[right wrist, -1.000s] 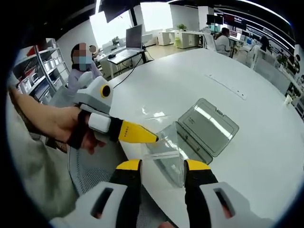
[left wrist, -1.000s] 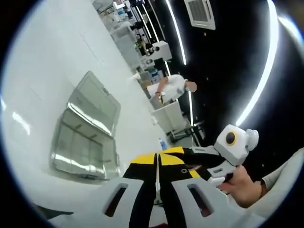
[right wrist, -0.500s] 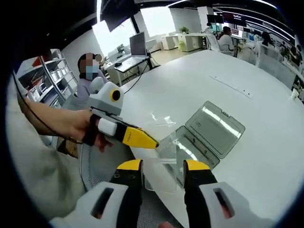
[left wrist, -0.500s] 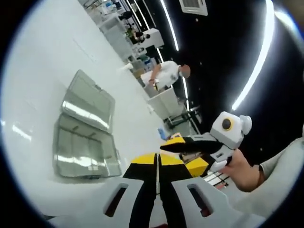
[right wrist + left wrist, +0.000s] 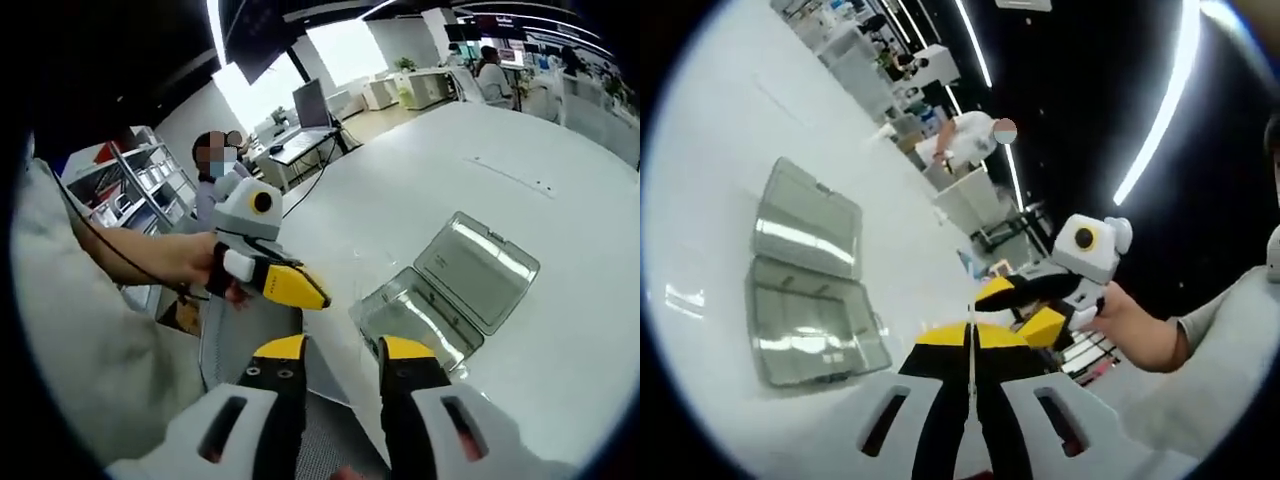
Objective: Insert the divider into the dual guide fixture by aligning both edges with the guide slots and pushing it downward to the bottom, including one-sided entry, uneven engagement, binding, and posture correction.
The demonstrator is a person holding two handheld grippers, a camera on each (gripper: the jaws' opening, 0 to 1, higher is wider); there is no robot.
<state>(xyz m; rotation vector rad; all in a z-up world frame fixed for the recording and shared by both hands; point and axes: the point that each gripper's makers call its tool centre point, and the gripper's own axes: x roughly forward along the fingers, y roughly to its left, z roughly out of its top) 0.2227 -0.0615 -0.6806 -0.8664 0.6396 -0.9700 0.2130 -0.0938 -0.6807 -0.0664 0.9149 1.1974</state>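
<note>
Edgewise, clear divider upright along left gripper axis.

An open-plan office that doubles as a lab is showing here. A big white table is filling the foreground, and past it desks with a laptop and monitors are standing under bright windows. A person is sitting by metal shelving holding small bins. In the left gripper view, long strip lights are glowing across a black ceiling, and another person in white is bending over a workstation among equipment
</note>
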